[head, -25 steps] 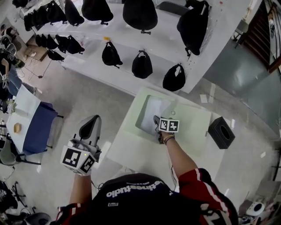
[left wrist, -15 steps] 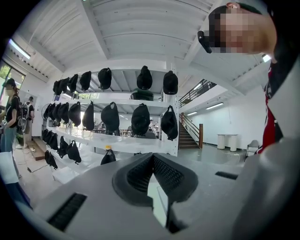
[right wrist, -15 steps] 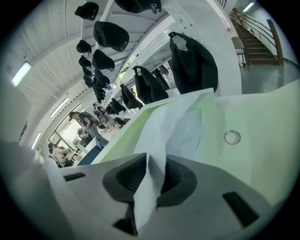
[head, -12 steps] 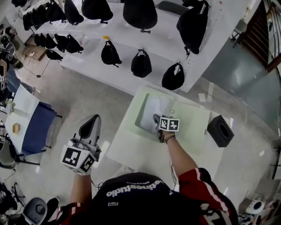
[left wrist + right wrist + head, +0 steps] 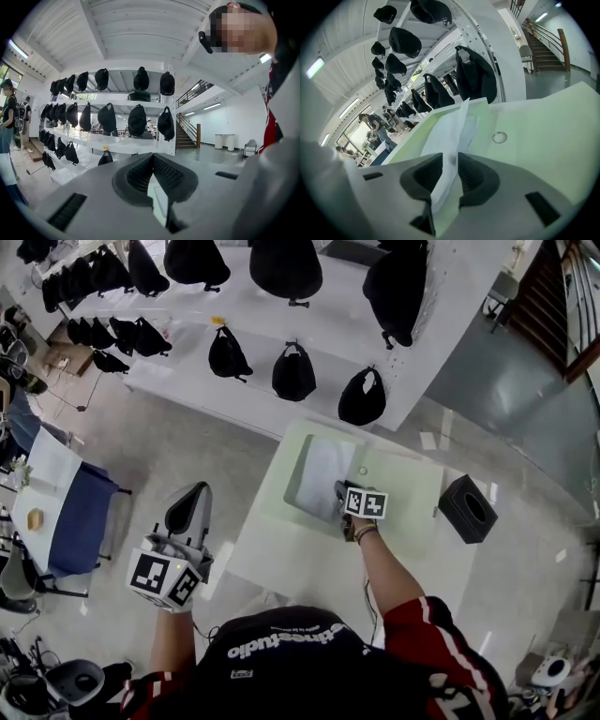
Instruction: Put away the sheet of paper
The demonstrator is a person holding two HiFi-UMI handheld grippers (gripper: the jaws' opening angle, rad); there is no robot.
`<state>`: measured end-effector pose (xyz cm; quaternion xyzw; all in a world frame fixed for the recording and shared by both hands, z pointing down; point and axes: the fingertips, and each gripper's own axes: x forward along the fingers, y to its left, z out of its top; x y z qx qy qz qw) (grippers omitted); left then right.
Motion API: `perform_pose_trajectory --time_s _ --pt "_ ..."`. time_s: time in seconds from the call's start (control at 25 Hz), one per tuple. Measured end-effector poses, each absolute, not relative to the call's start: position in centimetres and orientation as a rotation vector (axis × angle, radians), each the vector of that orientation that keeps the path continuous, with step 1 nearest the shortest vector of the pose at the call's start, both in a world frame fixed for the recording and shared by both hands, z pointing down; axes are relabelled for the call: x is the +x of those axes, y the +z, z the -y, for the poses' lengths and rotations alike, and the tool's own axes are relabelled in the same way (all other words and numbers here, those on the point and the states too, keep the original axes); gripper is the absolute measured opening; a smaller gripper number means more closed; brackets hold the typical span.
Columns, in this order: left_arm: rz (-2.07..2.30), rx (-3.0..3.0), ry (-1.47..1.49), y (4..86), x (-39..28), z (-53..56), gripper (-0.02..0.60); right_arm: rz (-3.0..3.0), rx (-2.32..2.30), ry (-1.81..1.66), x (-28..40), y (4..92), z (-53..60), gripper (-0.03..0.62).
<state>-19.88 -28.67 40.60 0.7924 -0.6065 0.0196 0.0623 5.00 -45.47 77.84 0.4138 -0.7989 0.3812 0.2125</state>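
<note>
The white sheet of paper (image 5: 324, 468) lies in a shallow tray (image 5: 294, 491) set at the far left of the pale green table (image 5: 403, 521). My right gripper (image 5: 340, 489) hovers at the tray's near edge. In the right gripper view the sheet's near edge (image 5: 449, 140) stands up between the two dark pads of my right gripper (image 5: 450, 159). Its jaws have just been opening, and the pads are apart and not pressing the paper. My left gripper (image 5: 190, 502) hangs off the table's left over the floor. Its tips (image 5: 152, 157) meet, with nothing between them.
A small metal ring (image 5: 363, 471) (image 5: 499, 137) lies on the table right of the tray. A black box with a round hole (image 5: 468, 508) sits off the table's right end. White shelves with black bags (image 5: 293, 373) run behind the table. A blue-draped table (image 5: 75, 512) stands at the left.
My right gripper has drawn back a little toward me from the tray, and the sheet has settled lower into it. My left gripper has stayed where it was.
</note>
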Motion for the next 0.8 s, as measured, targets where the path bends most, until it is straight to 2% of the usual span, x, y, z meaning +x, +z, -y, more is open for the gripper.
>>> perform_pose_trajectory --time_s 0.32,0.8 --pt "1.811 2.410 0.055 40.9 -19.4 28.5 0.003 2.181 1.204 1.046 6.7 78.3 45.3 0.094" --pt "1.806 2.417 0.034 40.7 -19.6 29.0 0.003 2.283 1.318 0.914 8.1 73.3 50.3 0.086"
